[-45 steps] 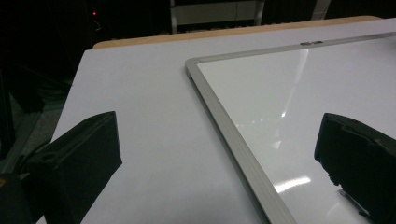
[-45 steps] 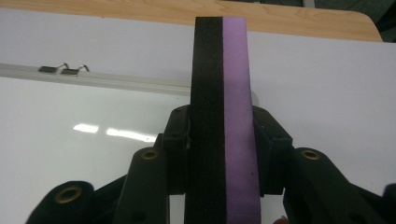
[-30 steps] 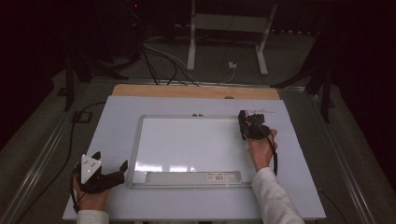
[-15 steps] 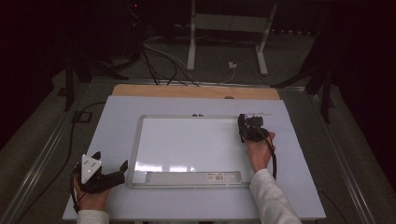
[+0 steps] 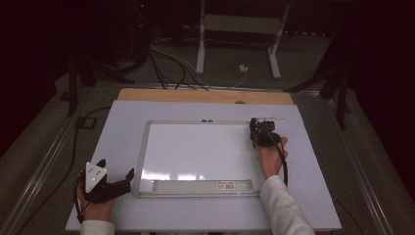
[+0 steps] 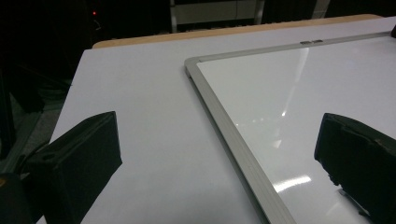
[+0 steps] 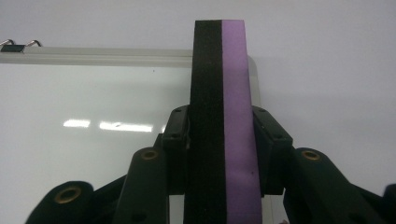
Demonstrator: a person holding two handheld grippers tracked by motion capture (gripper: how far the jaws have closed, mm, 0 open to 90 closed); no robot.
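A white whiteboard (image 5: 195,152) with a silver frame lies flat in the middle of the pale table (image 5: 122,122). My right gripper (image 5: 262,132) is at the board's far right corner, shut on a black-and-purple eraser (image 7: 222,70) that stands on edge between its jaws (image 7: 222,135). The eraser's tip reaches to the board's corner frame. My left gripper (image 5: 117,169) rests at the table's near left, beside the board's left edge. Its jaws stand open and wide apart with nothing in them (image 6: 219,158); the board's frame (image 6: 233,140) runs between them.
A grey pen tray with a barcode label (image 5: 195,186) runs along the board's near edge. Two small hanger clips (image 7: 16,45) sit on its far frame. A wooden strip (image 5: 205,95) borders the table's far side. Cables (image 5: 166,58) and a metal stand (image 5: 235,29) lie on the floor beyond.
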